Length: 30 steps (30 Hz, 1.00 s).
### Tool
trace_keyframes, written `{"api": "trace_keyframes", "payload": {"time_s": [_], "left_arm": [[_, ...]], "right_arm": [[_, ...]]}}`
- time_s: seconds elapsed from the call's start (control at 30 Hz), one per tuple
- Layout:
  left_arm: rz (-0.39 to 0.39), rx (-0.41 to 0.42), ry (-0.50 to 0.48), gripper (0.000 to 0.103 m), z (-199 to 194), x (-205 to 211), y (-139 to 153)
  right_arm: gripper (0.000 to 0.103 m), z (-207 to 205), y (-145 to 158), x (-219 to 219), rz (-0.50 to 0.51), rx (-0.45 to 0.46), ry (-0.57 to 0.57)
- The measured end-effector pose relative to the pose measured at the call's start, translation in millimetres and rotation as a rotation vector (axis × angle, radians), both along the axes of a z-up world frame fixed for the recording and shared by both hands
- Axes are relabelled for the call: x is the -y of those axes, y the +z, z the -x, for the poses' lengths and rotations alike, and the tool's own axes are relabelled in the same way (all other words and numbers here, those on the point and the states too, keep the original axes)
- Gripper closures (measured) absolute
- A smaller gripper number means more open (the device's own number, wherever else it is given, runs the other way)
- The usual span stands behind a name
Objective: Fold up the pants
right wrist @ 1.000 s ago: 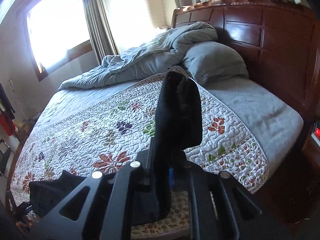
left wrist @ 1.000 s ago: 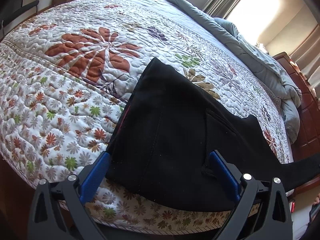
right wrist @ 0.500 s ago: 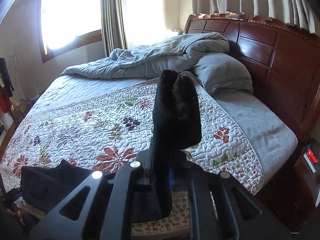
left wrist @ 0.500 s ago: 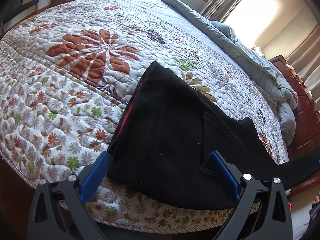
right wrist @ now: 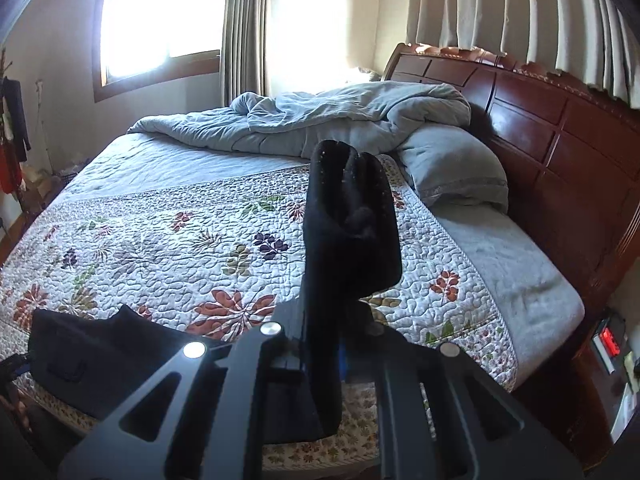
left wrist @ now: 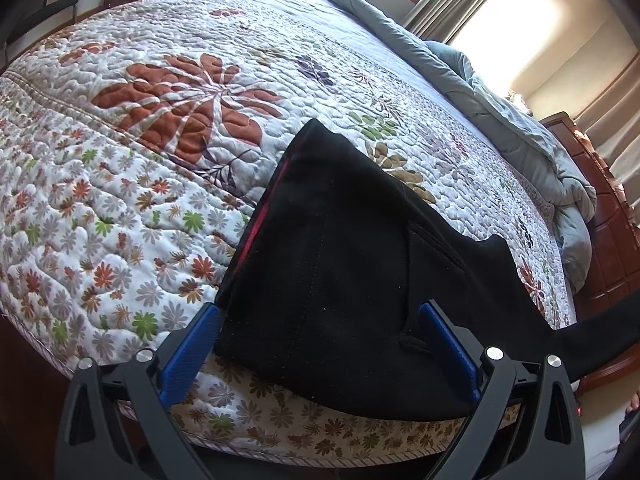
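Observation:
Black pants lie with the waist end on the near edge of a floral quilt. My left gripper is open, its blue pads on either side of the waist end. A leg stretches off to the right, lifted off the bed. My right gripper is shut on the leg ends of the pants, which stick up bunched above the jaws. The waist end also shows in the right wrist view at the lower left.
A grey-blue duvet and a pillow are heaped by the dark wooden headboard. A power strip with a red switch sits at the bed's right side. Curtains and a bright window are behind.
The right gripper, still holding the leg ends, has shifted so its view takes in more of the bed and headboard. The left gripper has barely moved.

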<state>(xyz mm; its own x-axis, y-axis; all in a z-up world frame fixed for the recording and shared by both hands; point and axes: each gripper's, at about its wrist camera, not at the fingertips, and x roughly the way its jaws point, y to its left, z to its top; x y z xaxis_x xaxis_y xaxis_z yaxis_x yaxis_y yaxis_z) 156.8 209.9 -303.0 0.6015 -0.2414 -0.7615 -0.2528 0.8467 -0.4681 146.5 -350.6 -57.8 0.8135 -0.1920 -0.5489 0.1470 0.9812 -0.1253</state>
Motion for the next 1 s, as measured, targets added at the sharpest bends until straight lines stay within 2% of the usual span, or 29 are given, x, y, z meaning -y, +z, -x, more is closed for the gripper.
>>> {"api": "trace_keyframes", "payload": {"time_s": [1.0], "left_arm": [[0.009,-0.019,-0.020,0.004,-9,-2,-7]], "right_arm": [[0.094,-15,-3,-47,0.189,0.003,0.091]]}}
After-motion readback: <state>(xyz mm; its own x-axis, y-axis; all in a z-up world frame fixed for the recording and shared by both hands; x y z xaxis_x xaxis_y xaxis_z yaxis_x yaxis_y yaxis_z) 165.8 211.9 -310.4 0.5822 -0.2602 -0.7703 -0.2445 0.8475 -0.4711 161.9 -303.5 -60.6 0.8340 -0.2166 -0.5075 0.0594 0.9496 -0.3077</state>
